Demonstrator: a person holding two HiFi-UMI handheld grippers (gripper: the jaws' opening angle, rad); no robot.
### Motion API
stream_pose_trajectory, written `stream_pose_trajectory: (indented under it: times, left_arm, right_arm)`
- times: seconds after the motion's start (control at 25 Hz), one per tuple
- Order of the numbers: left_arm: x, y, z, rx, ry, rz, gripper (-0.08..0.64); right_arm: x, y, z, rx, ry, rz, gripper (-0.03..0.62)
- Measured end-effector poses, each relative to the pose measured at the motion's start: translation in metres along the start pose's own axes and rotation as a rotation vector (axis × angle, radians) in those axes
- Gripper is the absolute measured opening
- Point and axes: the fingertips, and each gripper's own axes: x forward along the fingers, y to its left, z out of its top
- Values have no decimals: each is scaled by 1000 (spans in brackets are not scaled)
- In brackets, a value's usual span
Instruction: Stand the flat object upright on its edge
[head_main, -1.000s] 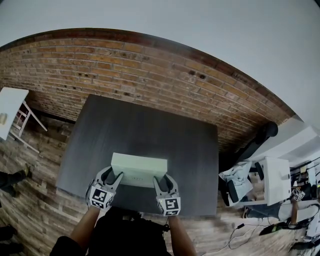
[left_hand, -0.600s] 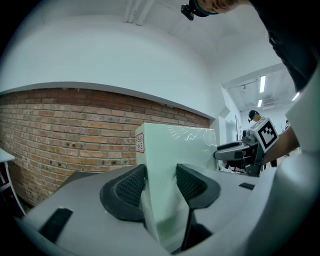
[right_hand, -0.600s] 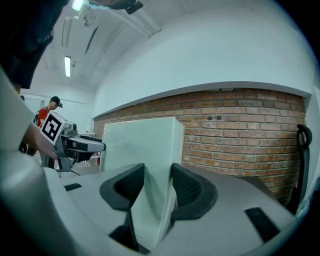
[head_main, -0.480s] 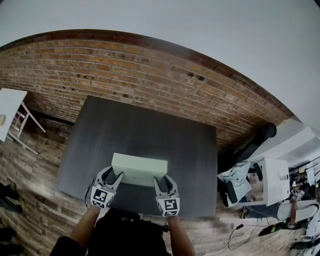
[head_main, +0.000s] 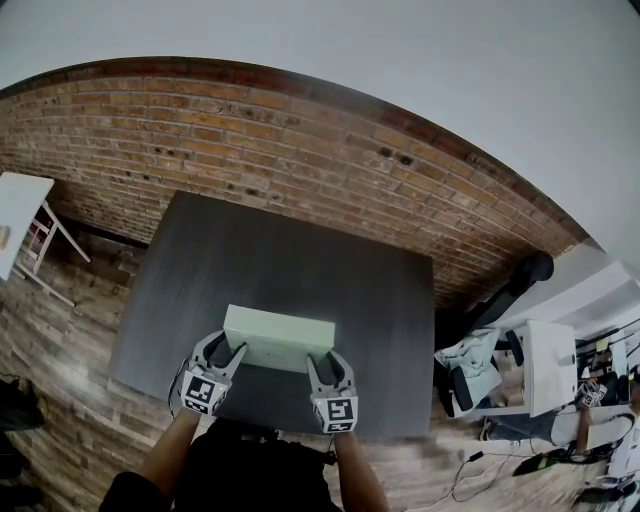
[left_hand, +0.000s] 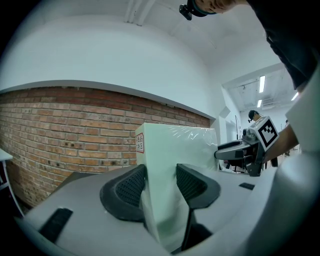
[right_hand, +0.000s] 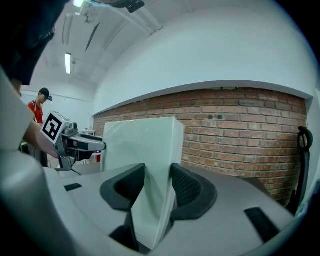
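The box (head_main: 278, 338) is a thin, pale green slab with square corners, wrapped in glossy film that creases and catches the light, with a small red-bordered label (left_hand: 140, 143) near the top of one narrow end; its print is too small to read. It stands upright on a long edge near the front edge of the bench (head_main: 300, 250), a dark grey, matt, faintly grained rectangular top. The left tool (left_hand: 161, 180) pinches the box's left end between dark pads (left_hand: 131, 186) with a fine dotted texture, and the right tool (right_hand: 157, 181) pinches the right end the same way. The tools' grey bodies hide the box's bottom edge, so whether it rests on the bench cannot be told. Behind the bench runs a rough red brick wall (head_main: 250, 140).
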Motion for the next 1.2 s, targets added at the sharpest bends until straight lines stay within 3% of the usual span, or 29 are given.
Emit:
stream_pose_trajectory:
  times: [0.4,1.2]
  left_arm:
    - [7,2,-14,5,21,-11,219]
    - [-1,-9,-7,23,-9,-25,219]
  right_arm:
    - [5,-1,-13,14,24,-1,183]
    - [-10,4,-21,27,35,6,173]
